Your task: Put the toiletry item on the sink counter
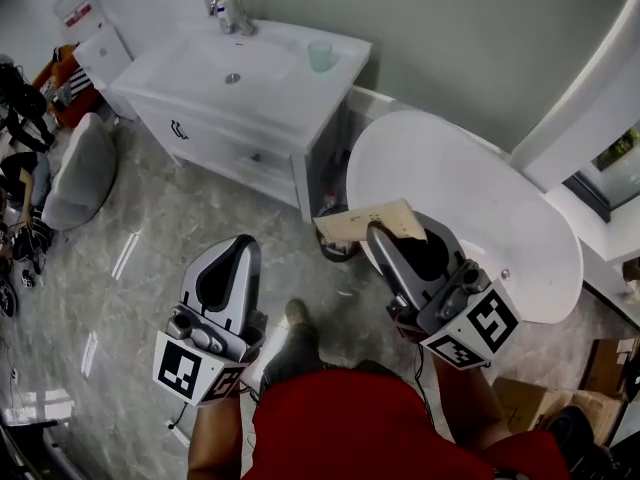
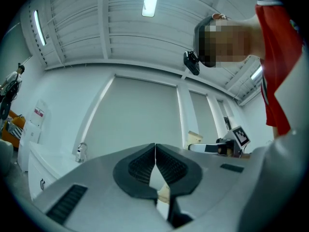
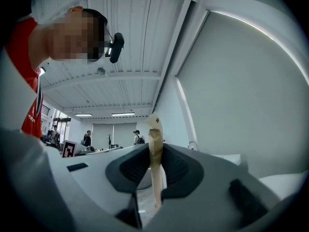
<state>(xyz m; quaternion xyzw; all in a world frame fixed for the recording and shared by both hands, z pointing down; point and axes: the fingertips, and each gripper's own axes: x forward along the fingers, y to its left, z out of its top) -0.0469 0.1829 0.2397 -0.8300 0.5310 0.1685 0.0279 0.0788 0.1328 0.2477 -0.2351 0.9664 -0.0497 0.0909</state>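
A flat tan paper packet [image 1: 368, 221] sticks out edge-on between the pads of my right gripper [image 1: 388, 232], which is shut on it; in the right gripper view the packet [image 3: 154, 164] stands upright between the jaws. That gripper hangs over the near edge of a round white table [image 1: 490, 203]. My left gripper [image 1: 243, 244] is shut with nothing in it, over the grey floor; its pads [image 2: 145, 164] meet. The white sink counter [image 1: 290, 93] with a chrome faucet [image 1: 232, 13] stands ahead, up and to the left, well apart from both grippers.
A clear cup [image 1: 321, 55] sits on the counter's right back corner. A grey padded seat [image 1: 80, 173] and clutter lie along the left. Cardboard boxes [image 1: 608, 366] lie at the lower right. The person's shoe [image 1: 296, 313] is between the grippers.
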